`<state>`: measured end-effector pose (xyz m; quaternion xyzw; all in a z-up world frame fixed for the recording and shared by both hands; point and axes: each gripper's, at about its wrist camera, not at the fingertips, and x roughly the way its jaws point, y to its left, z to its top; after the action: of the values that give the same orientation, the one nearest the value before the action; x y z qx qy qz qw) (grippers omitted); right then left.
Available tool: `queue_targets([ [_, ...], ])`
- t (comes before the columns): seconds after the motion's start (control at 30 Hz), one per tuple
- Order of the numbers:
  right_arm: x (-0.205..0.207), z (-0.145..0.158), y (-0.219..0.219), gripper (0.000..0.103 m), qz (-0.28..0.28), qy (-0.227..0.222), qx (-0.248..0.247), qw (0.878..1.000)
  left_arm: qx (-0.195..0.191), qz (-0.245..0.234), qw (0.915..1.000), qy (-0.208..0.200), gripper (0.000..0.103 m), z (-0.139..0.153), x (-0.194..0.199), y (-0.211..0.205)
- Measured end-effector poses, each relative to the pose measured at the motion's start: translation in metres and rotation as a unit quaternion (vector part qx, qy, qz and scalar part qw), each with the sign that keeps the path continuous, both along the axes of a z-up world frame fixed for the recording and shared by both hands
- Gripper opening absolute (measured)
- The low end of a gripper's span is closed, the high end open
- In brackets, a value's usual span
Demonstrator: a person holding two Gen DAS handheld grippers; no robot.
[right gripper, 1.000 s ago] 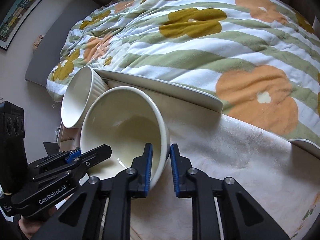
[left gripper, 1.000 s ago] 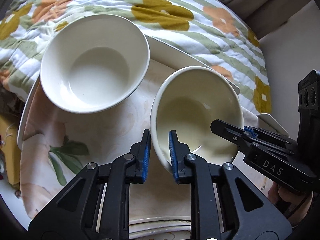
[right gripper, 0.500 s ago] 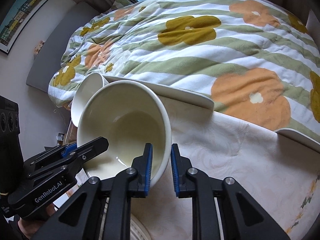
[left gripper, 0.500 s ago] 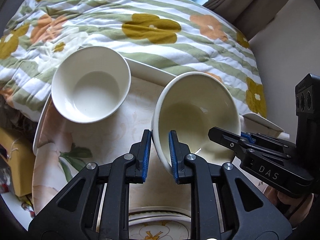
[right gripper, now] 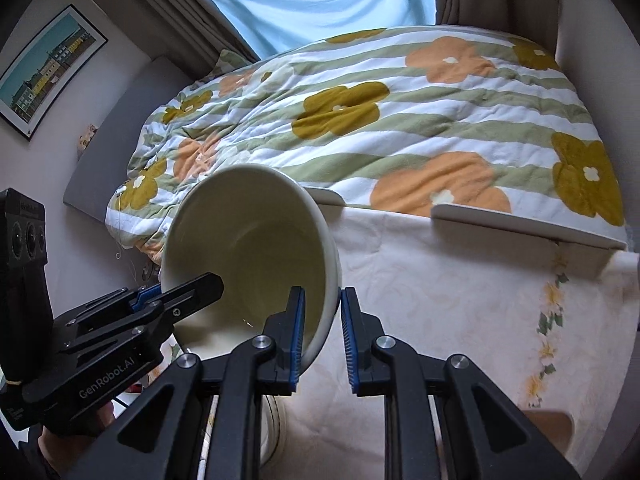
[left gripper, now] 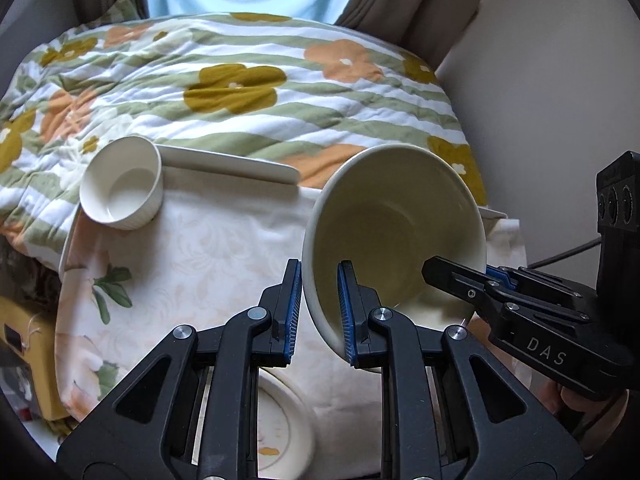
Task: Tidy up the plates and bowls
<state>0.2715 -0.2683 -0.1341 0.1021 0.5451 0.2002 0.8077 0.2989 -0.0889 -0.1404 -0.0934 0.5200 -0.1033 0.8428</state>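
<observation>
Bedroom at home: floral quilt (right gripper: 400, 120), curtains (left gripper: 400, 0)

A large cream bowl (left gripper: 394, 236) hangs tilted above the cloth; a small ribbed white bowl (left gripper: 122, 184) sits far left.

small bowl (left gripper: 122, 184) far left on table (left gripper: 224, 240), plate (left gripper: 280, 424) prob. near edge

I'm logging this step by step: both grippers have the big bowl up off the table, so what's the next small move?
Probably carry the large bowl toward the ribbed bowl to nest them. The left gripper and right gripper each clamp its rim, it hangs tilted, and the plate lies below.
</observation>
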Motion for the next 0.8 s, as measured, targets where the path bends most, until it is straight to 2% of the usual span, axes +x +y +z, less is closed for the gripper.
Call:
queue_targets([
  [0.2,-0.054,0.016,-0.065,0.016,-0.038,-0.008,-0.012,0.999,-0.006,-0.044,0.9990,-0.008,0.016,0.013,-0.046,-0.072],
  [0.37,-0.091,0.016,-0.112,0.016,-0.068,-0.001,-0.018,0.998,-0.006,-0.079,0.9969,0.004,0.016,0.008,-0.079,-0.125],
  [0.57,-0.123,-0.001,-0.151,0.016,-0.106,0.022,-0.008,0.994,0.004,-0.120,0.9922,0.033,0.016,-0.010,-0.102,-0.165],
  [0.8,-0.136,-0.034,-0.165,0.016,-0.147,0.062,0.004,0.987,0.038,-0.173,0.9813,0.075,0.016,-0.043,-0.101,-0.192],
])
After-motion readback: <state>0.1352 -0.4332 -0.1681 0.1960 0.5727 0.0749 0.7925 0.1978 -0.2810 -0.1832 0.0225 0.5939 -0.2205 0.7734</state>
